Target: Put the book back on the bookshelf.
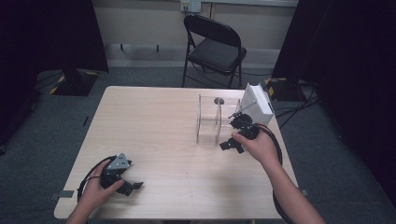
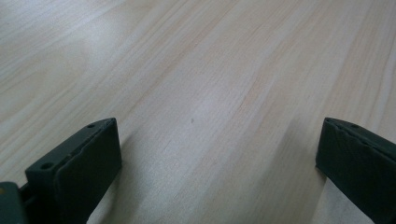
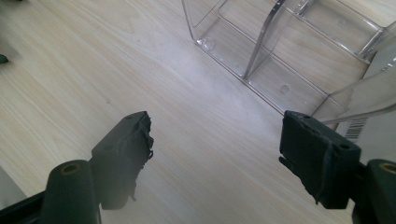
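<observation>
Right tool spread, empty — just beside clear organizer, near worktop right edge. Left tool spread, empty — front-left corner.

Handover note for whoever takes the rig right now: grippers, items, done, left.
Left gripper: jaws open, nothing between them, low over the near left of the table.
Right gripper: jaws open, nothing between them, beside the clear organizer.
White box stands tilted against the organizer's far right side.
Done: nothing gripped; organizer compartments that show look bare.
Left: probably grasp the box or organizer with the right gripper; the aim is a guess.
</observation>
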`<state>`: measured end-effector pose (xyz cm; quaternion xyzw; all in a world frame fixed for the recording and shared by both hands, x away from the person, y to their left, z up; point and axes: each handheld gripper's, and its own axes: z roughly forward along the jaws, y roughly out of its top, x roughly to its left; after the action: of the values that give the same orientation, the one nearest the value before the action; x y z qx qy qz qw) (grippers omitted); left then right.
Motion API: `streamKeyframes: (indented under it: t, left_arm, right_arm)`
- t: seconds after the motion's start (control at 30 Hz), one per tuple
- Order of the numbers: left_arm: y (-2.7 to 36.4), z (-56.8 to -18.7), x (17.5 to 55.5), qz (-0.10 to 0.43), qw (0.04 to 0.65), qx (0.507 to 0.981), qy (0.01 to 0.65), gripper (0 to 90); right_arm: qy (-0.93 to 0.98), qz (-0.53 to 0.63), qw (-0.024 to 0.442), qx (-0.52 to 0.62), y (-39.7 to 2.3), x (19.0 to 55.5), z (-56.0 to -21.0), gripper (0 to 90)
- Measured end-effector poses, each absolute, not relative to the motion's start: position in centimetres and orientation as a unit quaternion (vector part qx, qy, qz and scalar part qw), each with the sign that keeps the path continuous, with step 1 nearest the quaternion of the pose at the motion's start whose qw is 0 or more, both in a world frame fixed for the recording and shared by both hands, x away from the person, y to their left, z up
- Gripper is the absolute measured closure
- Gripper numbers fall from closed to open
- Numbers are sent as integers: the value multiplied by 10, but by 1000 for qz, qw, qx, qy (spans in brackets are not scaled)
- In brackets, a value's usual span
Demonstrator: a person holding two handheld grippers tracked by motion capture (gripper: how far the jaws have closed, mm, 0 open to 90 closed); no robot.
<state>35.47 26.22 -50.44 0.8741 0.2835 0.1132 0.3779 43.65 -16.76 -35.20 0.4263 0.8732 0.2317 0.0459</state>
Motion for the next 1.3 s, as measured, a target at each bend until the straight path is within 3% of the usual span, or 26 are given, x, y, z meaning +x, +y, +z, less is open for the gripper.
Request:
streamKeyframes:
  t: [1.3]
  left_arm:
    - [262,-504,355,113,377,875,283,0]
  right_arm:
    - [892,232,28,387,-131,429,-390,237]
